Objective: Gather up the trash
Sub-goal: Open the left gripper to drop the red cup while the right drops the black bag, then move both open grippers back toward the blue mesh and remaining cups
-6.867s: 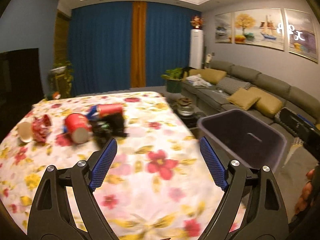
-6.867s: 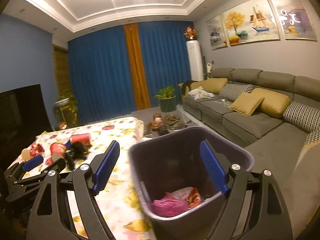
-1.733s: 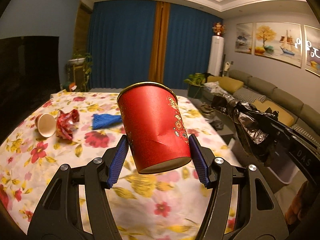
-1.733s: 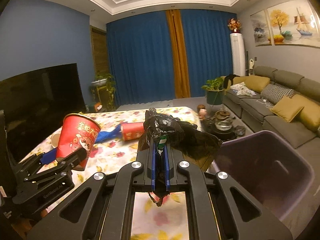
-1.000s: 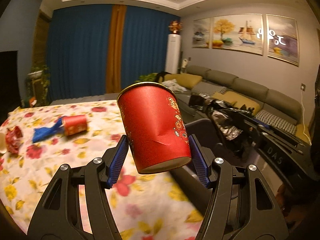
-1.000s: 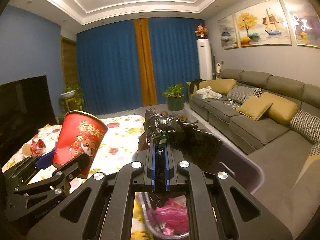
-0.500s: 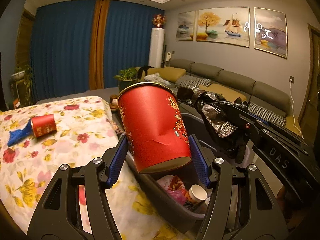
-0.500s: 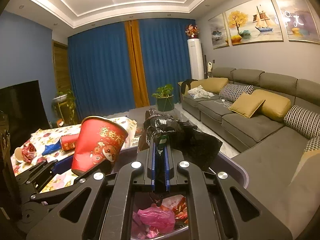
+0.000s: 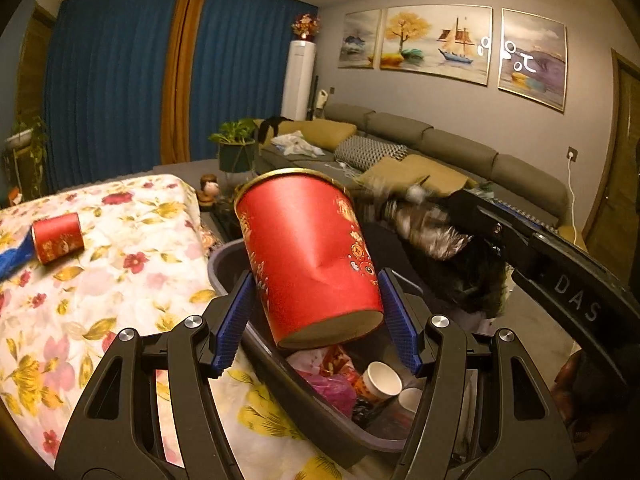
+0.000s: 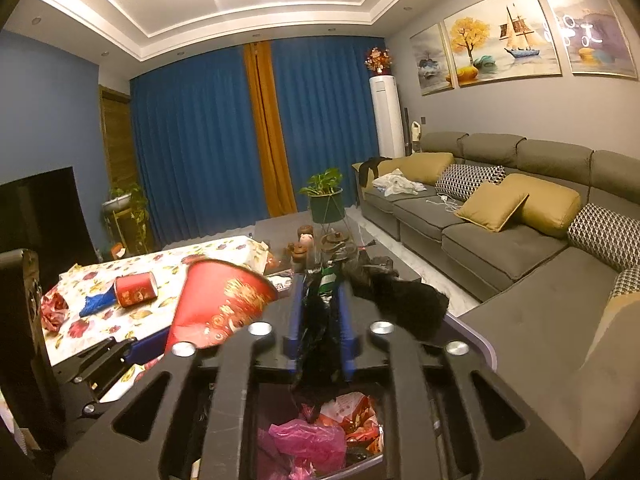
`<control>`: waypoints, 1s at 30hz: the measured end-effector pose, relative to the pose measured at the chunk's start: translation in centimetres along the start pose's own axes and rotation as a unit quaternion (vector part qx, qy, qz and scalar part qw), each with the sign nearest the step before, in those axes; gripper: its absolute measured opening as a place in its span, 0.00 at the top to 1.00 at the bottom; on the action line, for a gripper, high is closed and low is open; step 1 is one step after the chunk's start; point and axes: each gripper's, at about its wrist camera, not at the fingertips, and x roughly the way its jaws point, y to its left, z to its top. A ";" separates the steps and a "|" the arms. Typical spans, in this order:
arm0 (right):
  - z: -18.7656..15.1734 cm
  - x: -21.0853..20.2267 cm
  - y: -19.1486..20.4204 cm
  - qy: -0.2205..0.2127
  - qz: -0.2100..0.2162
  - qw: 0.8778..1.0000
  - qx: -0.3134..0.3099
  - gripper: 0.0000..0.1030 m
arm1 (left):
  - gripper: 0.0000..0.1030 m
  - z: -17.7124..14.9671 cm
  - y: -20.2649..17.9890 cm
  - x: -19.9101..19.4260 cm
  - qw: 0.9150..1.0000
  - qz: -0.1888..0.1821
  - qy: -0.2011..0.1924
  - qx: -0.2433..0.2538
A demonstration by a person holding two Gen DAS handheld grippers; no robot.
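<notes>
My left gripper (image 9: 316, 320) has parted its fingers (image 9: 234, 320) from a red paper cup (image 9: 308, 256), which tips over the grey trash bin (image 9: 304, 400). The cup is blurred in the right wrist view (image 10: 216, 308). My right gripper (image 10: 320, 312) is still closed on a crumpled black plastic bag (image 10: 400, 300), held above the bin (image 10: 476, 340); the bag shows blurred in the left wrist view (image 9: 452, 256). The bin holds pink plastic (image 10: 308, 440), red wrappers and white paper cups (image 9: 380, 380).
The floral-cloth table (image 9: 120, 272) beside the bin carries another red cup (image 9: 56, 236), a blue scrap (image 10: 96, 304) and a red crumpled wrapper (image 10: 52, 312). A grey sofa (image 10: 500, 232) stands to the right, a potted plant (image 10: 326, 196) behind, a dark TV (image 10: 36, 216) at left.
Both grippers moved from the table to over the bin. The left fingers have just spread and the red cup tips and slips between them. The bag in the right gripper is moving.
</notes>
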 end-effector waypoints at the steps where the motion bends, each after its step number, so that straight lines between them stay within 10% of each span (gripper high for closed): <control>1: 0.0 0.0 0.0 -0.001 -0.001 1.000 0.000 0.77 | 0.40 -0.1 -0.1 0.1 1.000 0.000 0.001 0.002; 19: 0.3 -1.5 1.3 -0.017 -0.008 1.000 0.005 0.28 | 0.19 -0.2 3.0 -4.0 0.997 0.083 -0.008 -0.004; 30: 0.5 -2.2 6.5 -0.012 0.020 0.999 -0.021 0.25 | 0.19 -0.1 10.1 -9.9 0.980 0.189 -0.021 -0.051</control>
